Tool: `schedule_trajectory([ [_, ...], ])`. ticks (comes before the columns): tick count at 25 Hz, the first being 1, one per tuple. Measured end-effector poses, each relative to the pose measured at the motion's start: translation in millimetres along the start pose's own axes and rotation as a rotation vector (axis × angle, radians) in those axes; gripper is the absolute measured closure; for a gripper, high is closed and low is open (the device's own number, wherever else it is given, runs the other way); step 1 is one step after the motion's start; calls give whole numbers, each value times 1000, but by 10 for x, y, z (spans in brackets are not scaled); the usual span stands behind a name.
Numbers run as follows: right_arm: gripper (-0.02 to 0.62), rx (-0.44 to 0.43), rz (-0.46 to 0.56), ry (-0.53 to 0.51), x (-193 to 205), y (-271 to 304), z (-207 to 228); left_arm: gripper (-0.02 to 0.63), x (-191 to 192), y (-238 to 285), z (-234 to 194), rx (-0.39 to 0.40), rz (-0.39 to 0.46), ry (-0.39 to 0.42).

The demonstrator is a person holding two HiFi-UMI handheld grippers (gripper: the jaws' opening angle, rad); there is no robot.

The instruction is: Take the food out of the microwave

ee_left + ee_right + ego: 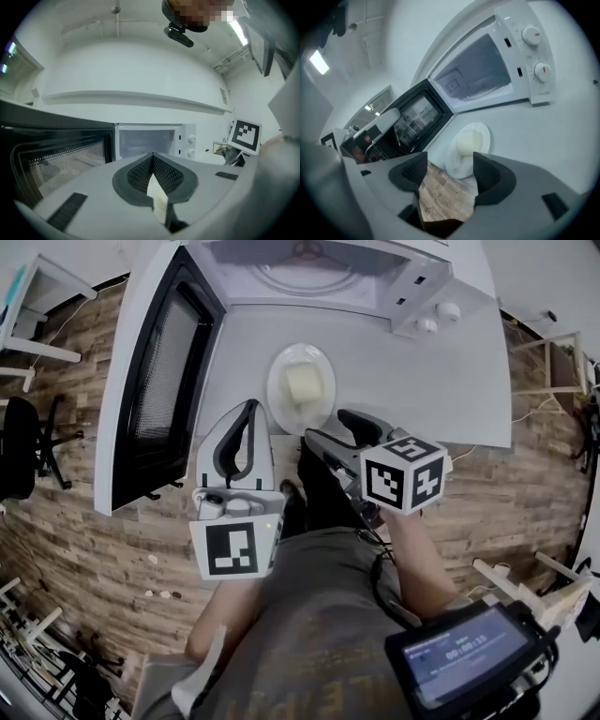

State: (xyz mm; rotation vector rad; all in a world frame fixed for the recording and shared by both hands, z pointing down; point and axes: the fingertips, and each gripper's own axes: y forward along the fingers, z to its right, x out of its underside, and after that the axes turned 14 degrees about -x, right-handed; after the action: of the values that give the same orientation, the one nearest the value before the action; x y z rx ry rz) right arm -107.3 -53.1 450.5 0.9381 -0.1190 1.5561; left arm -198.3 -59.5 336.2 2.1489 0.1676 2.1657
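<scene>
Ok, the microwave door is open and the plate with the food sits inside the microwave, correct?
Not quite. The door is open, but the plate with the food sits on the table in front of the microwave, not inside it. The head view shows this.

Microwave (412,292) top cut off by head view edge; plate (485,136) near rim behind right tongs (450,168); food (466,140) kind unclear.
</scene>
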Motion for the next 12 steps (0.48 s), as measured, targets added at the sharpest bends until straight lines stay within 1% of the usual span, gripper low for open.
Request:
schedule_trajectory([
  [1,289,-5,51,-17,-124,-55,-77,600,-62,-16,10,2,10,-4],
  [3,327,-24,162,-59,-397,-180,-277,600,-204,-46,34,8,33,-12],
  [4,342,-31,216,-92,-534,-247,-394,600,-280,-59,44,11,46,-14],
  [6,405,-22,316,-189,-792,-380,-637,600,-441,-79,49,12,72,-16],
  [8,523,16,404,-305,-1013,-505,-853,600,-612,-91,51,4,103,-12],
  [12,563,132,501,-527,-1332,-709,-1167,600,-906,-119,107,-1,158,-3],
])
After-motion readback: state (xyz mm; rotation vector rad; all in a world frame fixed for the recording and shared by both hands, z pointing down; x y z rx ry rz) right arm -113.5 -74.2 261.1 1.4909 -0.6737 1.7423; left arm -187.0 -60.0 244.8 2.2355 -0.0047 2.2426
